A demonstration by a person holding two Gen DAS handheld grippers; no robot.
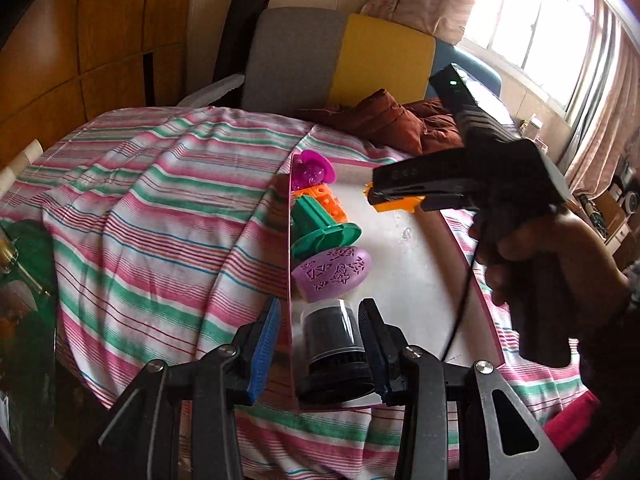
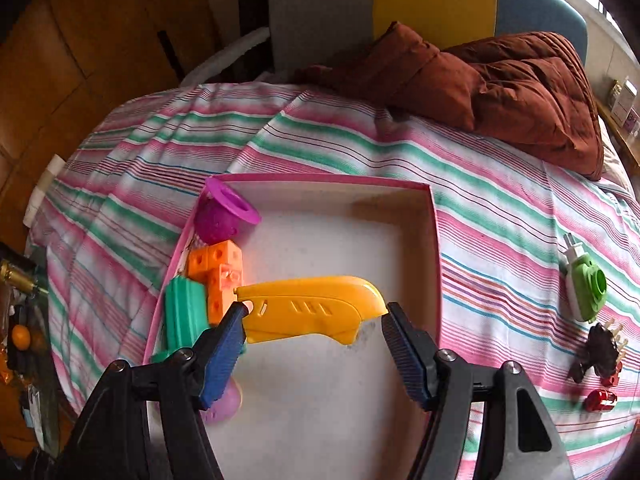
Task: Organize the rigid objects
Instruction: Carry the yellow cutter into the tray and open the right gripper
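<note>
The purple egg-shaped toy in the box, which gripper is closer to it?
Left. The left gripper, closed around a clear cup with a black lid, is right beside the purple egg-shaped plastic toy. The right gripper, carrying a yellow plastic piece, hovers farther away.

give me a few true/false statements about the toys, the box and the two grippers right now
1. The right hand-held gripper holds a yellow plastic toy above the pink-edged box. True.
2. The left hand-held gripper is empty. False: a black cylindrical piece with a clear top sits between its blue pads.
3. The toys in the box line up along its left wall. True: magenta cup, orange blocks and green ribbed piece all sit there.
4. The light green plug-in device is inside the box. False: it lies on the striped sheet, right of the box.
5. The box rests on a bare wooden table. False: it sits on the striped sheet.
</note>
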